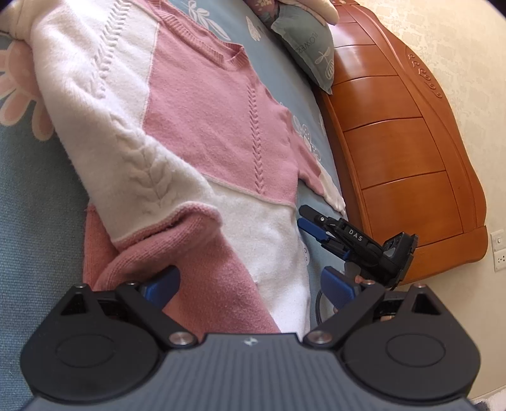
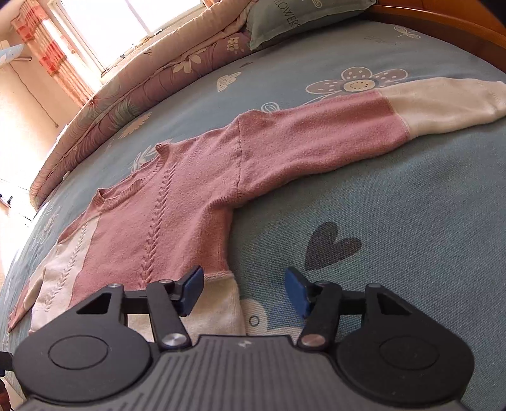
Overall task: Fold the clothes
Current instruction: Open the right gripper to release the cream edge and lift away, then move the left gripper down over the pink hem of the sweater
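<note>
With the sweater (image 2: 177, 202) spread flat on the bed (image 2: 395, 221), one sleeve (image 1: 151, 177) folded across it, the right gripper (image 2: 243, 292) gapes empty at the hem corner and the left gripper (image 1: 249, 284) stands apart — apparently unclamped — so a shallow bite could drag the knit askew.

A blue flowered bed (image 2: 395, 196) carries a pink-and-white sweater (image 2: 177, 202), pillow (image 2: 284, 22).

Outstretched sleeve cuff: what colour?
White cuff on a pink sleeve; the right wrist view shows it best.
</note>
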### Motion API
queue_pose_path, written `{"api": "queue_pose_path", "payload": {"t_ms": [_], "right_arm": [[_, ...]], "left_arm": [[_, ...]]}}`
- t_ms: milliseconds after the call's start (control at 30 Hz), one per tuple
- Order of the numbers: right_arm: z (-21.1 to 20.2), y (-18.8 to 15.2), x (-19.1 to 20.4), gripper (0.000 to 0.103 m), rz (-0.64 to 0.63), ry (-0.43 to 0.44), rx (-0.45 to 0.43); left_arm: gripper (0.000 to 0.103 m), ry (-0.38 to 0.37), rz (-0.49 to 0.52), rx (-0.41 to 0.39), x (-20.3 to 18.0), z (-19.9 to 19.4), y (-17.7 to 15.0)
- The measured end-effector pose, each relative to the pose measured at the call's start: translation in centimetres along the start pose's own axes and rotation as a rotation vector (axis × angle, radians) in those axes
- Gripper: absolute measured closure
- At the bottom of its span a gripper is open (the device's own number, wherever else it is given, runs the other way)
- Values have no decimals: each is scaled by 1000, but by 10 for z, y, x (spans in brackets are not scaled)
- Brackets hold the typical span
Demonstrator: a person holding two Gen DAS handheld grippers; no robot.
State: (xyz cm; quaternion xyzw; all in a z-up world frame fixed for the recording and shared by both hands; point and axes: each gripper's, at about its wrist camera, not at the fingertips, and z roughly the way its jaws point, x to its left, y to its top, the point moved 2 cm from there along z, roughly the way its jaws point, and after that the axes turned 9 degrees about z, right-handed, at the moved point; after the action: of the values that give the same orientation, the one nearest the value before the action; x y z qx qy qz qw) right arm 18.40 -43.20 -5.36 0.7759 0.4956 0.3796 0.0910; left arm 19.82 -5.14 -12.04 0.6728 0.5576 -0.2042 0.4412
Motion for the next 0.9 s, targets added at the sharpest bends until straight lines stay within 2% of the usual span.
{"api": "queue_pose_path", "payload": {"t_ms": [100,200,233,267,333,367,433,500,600,633,700,767,833,900], "right_arm": [[12,-5,23,35,-113,-94,-18],[28,-26,58,29,-396,-284,-46],[31,-33,65,21,-471,-338,-78],[30,-35,66,17,-495,-368,-93],[25,-31,56,16,-474,-395,-89],[20,-29,47,9,-458,-413,-87],[8,-27,31,4,-453,-435,-91],[0,-24,23,4,-427,-431,-74],[-8,-21,31,5,-457,-495,-88],[-12,-20,37,5,-451,-469,-98],[-23,-19,51,5,-398,-318,-111],[-24,-20,64,2,-350,-147,-88],[-14,-24,75,0,-307,17,-26],[3,-29,76,0,-249,81,52]], "left_arm": [[7,6,5,2,-1,1,0],[7,7,5,2,-2,1,0],[7,9,7,2,-2,0,0],[7,10,10,2,-3,-1,0],[7,16,24,4,-4,-3,-1],[7,18,35,7,-5,-4,-1],[7,23,51,11,-6,-6,0],[7,31,62,15,-8,-6,0],[7,74,100,7,-17,-8,2],[7,99,130,2,-23,-11,3],[7,149,191,-11,-34,-17,4],[7,192,248,-24,-44,-24,5],[7,224,278,-45,-50,-33,5],[7,272,307,-75,-55,-43,6]]}}
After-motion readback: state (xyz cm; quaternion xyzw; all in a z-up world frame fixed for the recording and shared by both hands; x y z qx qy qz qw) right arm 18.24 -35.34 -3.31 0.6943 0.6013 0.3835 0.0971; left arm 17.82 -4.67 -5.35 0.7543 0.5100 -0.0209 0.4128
